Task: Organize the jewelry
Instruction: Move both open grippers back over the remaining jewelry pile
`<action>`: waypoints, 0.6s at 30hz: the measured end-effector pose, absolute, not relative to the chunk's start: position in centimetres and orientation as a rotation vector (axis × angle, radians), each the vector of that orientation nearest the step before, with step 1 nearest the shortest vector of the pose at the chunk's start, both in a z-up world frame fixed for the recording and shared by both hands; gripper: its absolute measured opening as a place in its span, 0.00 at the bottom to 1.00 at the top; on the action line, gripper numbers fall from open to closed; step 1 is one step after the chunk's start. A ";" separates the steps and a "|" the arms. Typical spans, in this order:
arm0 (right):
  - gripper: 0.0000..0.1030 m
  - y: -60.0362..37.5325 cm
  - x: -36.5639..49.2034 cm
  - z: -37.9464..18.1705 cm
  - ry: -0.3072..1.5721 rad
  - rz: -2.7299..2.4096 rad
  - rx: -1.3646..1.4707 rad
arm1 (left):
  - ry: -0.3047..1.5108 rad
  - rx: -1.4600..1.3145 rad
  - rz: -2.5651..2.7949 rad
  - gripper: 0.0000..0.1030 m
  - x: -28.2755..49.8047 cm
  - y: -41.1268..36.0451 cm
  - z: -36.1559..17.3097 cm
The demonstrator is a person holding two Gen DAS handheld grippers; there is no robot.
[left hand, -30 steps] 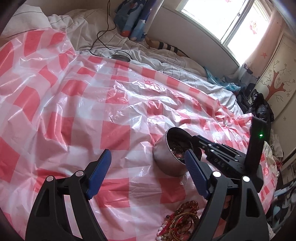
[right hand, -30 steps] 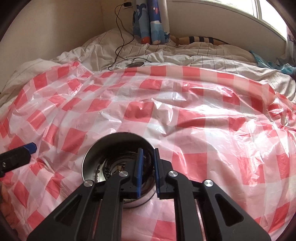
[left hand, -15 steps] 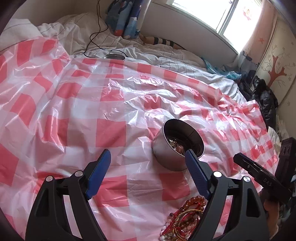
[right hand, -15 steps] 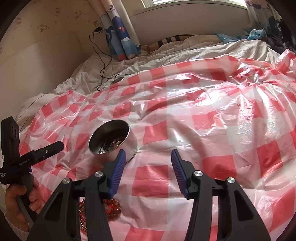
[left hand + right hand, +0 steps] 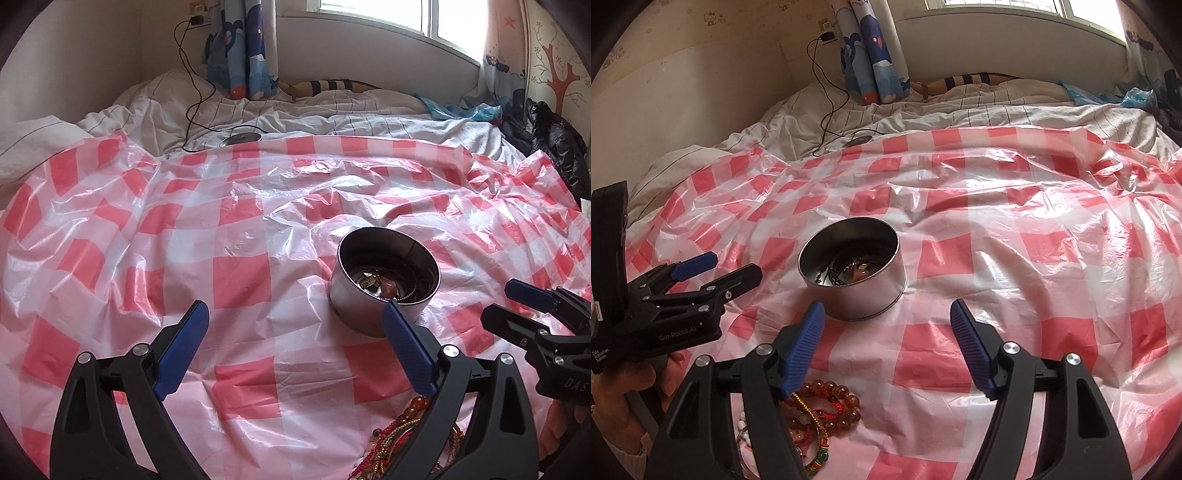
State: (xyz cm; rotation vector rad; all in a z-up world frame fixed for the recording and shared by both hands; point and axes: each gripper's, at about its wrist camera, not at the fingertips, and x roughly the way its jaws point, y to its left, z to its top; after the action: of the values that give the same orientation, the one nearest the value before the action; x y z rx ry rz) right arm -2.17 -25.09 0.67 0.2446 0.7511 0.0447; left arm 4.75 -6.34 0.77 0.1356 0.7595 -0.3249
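A round steel tin (image 5: 384, 280) (image 5: 853, 269) stands on the red-and-white checked plastic sheet and holds a few pieces of jewelry. A pile of bead bracelets and bangles (image 5: 820, 417) (image 5: 410, 439) lies on the sheet nearer than the tin. My left gripper (image 5: 295, 350) is open and empty, hovering above the sheet left of the tin; it also shows in the right wrist view (image 5: 716, 273). My right gripper (image 5: 886, 347) is open and empty, just this side of the tin; it also shows in the left wrist view (image 5: 513, 306).
The checked sheet (image 5: 240, 258) covers a bed with rumpled white bedding (image 5: 332, 114) behind it. A black cable (image 5: 192, 92) runs to a round device (image 5: 242, 138) at the sheet's far edge. Dark clothing (image 5: 554, 147) lies at the right.
My right gripper has opened, pulled back out of the tin and drawn toward me. My left gripper has swung its view right and stays open.
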 end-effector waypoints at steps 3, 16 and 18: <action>0.66 -25.3 -2.1 0.5 0.760 0.045 0.252 | 0.751 0.141 -0.322 0.90 4.6 -6.4 0.9; 0.68 -24.7 -1.8 -0.2 0.787 0.056 0.231 | 0.723 0.172 -0.298 0.92 4.4 -6.6 1.3; 0.69 -24.7 -1.8 -0.2 0.786 0.056 0.230 | 0.719 0.178 -0.297 0.92 4.4 -6.6 1.4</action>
State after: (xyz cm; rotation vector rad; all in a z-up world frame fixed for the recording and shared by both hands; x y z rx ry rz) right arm -1.82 -24.68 -0.22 0.2302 0.7863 0.0557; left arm 4.37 -6.64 1.36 0.1780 0.7192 -0.2974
